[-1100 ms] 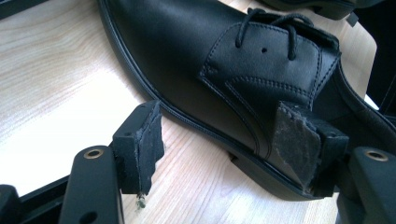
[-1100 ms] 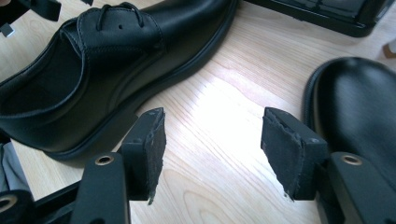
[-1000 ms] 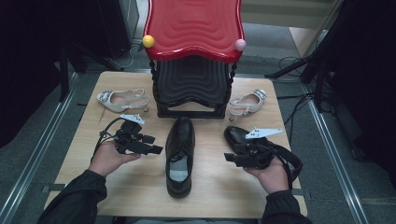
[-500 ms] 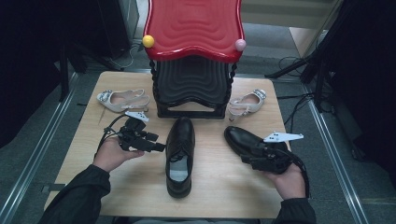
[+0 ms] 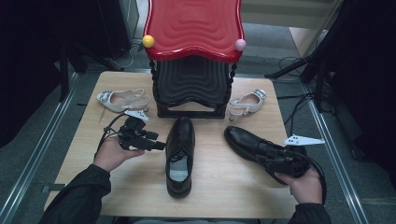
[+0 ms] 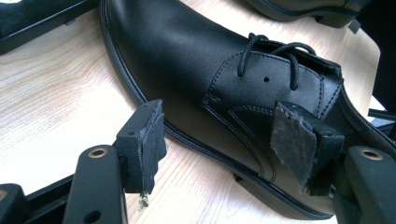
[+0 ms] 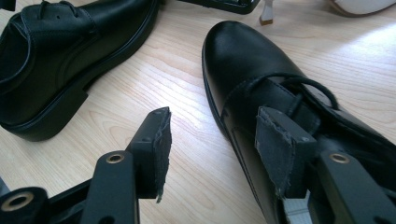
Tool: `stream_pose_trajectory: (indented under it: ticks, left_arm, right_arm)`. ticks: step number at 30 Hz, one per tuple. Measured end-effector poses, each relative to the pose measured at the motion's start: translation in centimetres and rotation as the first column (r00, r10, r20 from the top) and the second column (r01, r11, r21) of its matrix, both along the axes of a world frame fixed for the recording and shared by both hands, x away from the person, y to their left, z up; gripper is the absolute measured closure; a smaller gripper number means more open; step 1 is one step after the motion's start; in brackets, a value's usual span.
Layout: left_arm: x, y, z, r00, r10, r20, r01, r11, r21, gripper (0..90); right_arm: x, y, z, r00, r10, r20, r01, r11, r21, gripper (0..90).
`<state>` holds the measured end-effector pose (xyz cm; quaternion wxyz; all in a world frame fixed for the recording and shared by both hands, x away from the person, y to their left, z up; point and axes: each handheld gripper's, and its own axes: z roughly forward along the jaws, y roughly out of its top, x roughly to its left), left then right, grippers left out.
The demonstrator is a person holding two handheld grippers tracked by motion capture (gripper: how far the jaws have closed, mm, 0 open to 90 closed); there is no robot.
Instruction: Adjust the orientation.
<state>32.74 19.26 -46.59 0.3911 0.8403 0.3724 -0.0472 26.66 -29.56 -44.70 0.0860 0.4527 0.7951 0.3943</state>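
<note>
1. Since the earlier frames your right gripper [image 5: 261, 154] slides toward the lower right of the high view and settles over the heel end of the right black shoe [image 5: 245, 142]; its jaws have just been closing, with the shoe's inner side wall between them, not yet pinched.
2. Your left gripper [image 5: 156, 142] holds its place left of centre, jaws spread, aimed at the middle black shoe [image 5: 181, 154] but gripping nothing.
3. You are at the grasp step on the right black shoe, which lies on the table [image 5: 215, 186] right of centre, toe pointing to the upper left.
4. Next, close fully on the wall, then lift.
5. No brand, label or writing is readable on either shoe.
</note>
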Motion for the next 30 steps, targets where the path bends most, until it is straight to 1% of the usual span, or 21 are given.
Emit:
stream_pose_trajectory:
  ticks: [5,9,11,12,13,17,19,22,25,27,30]
  left_arm:
    - [0.0,0.0,0.0,1.0,0.0,-0.002,0.0,1.0,0.004,35.1]
    - [0.0,0.0,-0.1,1.0,0.0,-0.002,0.0,1.0,0.006,35.0]
    - [0.0,0.0,-0.1,1.0,0.001,-0.003,-0.001,1.0,0.005,35.0]
    - [0.0,0.0,-0.1,1.0,-0.002,-0.006,0.002,1.0,0.005,35.1]
    - [0.0,0.0,-0.1,1.0,-0.004,-0.007,0.004,1.0,0.007,35.0]
    - [0.0,-0.2,-0.2,1.0,-0.004,-0.006,0.004,0.9999,0.013,35.0]
    - [0.0,-0.2,-0.2,1.0,-0.007,-0.005,0.007,0.9998,0.017,35.1]
    - [0.0,-0.1,-0.2,1.0,-0.002,-0.006,0.002,0.9999,0.013,35.0]
    - [-0.1,-0.1,-0.3,1.0,0.005,-0.009,-0.005,0.9998,0.018,35.1]
    - [-0.1,-0.2,-0.3,1.0,0.004,-0.005,-0.004,0.9998,0.021,35.0]
    - [-0.2,-0.2,-0.3,1.0,0.0,-0.007,0.0,0.9999,0.017,35.1]
  right_arm:
    - [-0.3,-0.9,0.2,0.9999,-0.011,0.008,0.011,0.9999,0.01,49.4]
    - [-0.7,-1.7,0.4,0.9992,-0.037,0.016,0.037,0.9992,0.012,50.3]
    - [-0.8,-2.1,0.2,0.9984,-0.057,0.007,0.057,0.9981,-0.023,50.4]
    - [-0.8,-2.4,0.0,0.9983,-0.058,0.005,0.058,0.9973,-0.045,50.8]
    - [-0.8,-2.5,-0.1,0.9981,-0.062,0.002,0.062,0.9969,-0.049,51.4]
    - [-0.8,-2.8,-0.5,0.9973,-0.074,0.008,0.074,0.9967,-0.033,55.6]
    - [-0.8,-3.2,-0.5,0.9963,-0.086,-0.004,0.086,0.9962,-0.009,55.6]
    - [-0.8,-3.5,-0.6,0.9948,-0.1,-0.016,0.1,0.9947,-0.025,56.6]
    - [-0.5,-3.3,-0.9,0.9954,-0.094,-0.019,0.093,0.9954,-0.023,56.7]
    - [0.0,-2.8,-1.2,0.9969,-0.079,-0.008,0.079,0.9966,-0.026,56.7]
    - [0.7,-2.0,-1.7,0.9971,-0.074,-0.019,0.073,0.9965,-0.042,56.7]
